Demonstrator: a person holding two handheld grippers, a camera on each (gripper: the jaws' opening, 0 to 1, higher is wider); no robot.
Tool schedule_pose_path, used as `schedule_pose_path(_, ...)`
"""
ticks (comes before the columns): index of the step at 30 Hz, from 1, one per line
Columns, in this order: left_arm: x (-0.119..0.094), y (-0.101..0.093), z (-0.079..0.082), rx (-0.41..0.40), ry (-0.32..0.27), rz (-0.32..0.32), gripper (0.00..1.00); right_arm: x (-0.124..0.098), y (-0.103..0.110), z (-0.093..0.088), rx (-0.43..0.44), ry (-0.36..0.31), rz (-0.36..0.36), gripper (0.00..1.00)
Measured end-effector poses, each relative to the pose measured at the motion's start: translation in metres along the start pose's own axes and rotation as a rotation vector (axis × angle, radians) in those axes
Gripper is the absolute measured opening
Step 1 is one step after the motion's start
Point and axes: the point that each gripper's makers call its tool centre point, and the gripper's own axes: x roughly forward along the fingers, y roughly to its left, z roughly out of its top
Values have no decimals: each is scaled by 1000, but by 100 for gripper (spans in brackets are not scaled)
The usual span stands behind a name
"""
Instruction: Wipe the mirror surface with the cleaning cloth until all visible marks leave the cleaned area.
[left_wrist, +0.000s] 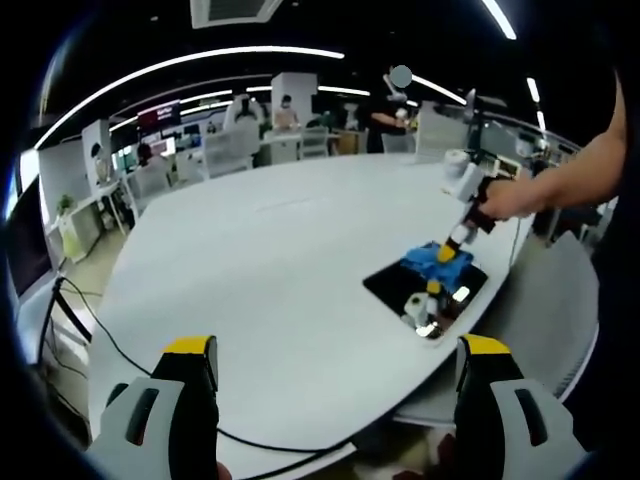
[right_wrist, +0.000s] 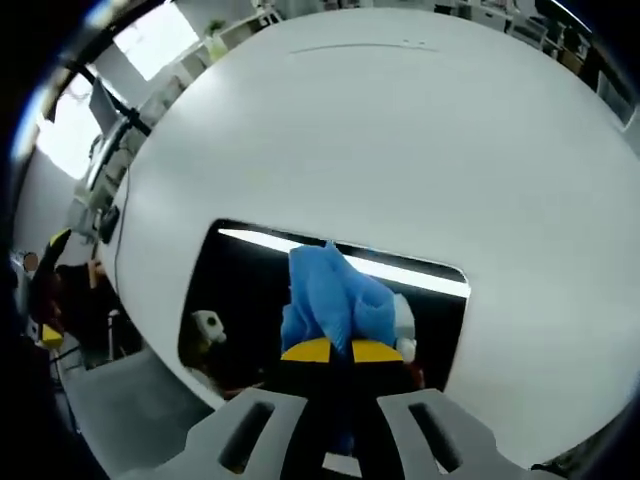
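Note:
A dark rectangular mirror lies flat near the right edge of the white table. A blue cleaning cloth rests bunched on its far part. In the right gripper view the mirror reflects ceiling lights, and the blue cloth stands pinched in my right gripper, pressed onto the glass. In the left gripper view that right gripper comes down from a person's hand at the right. My left gripper hangs open over the table's near edge, well short of the mirror.
A black cable runs across the table's near left part. Desks, chairs and people stand in the office behind the table. A grey chair sits right of the mirror. The table's wide middle is bare white surface.

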Motion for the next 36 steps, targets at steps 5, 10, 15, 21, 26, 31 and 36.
schedule_pose_path(5, 1, -2, 0, 0, -5, -4, 99, -2, 4, -16, -3, 8, 3, 0)
schedule_pose_path(10, 3, -6, -2, 4, 11, -11, 99, -3, 7, -28, -3, 11, 8, 0)
schedule_pose_path(15, 2, -7, 1, 9, 8, -15, 99, -7, 12, -42, 5, 16, 23, 0)
schedule_pose_path(21, -2, -5, -2, 13, 19, -26, 99, -11, 18, -57, 38, 33, 48, 0)
schedule_pose_path(26, -2, -4, -6, -4, 15, -31, 99, -13, 24, -65, 49, 37, 58, 0)
schedule_pose_path(31, -1, -3, -6, -2, 8, -34, 99, -14, 28, -71, 50, 53, 67, 0)
schedule_pose_path(36, 1, -1, -3, -1, 0, -33, 99, -13, 25, -69, 67, 50, 75, 0)
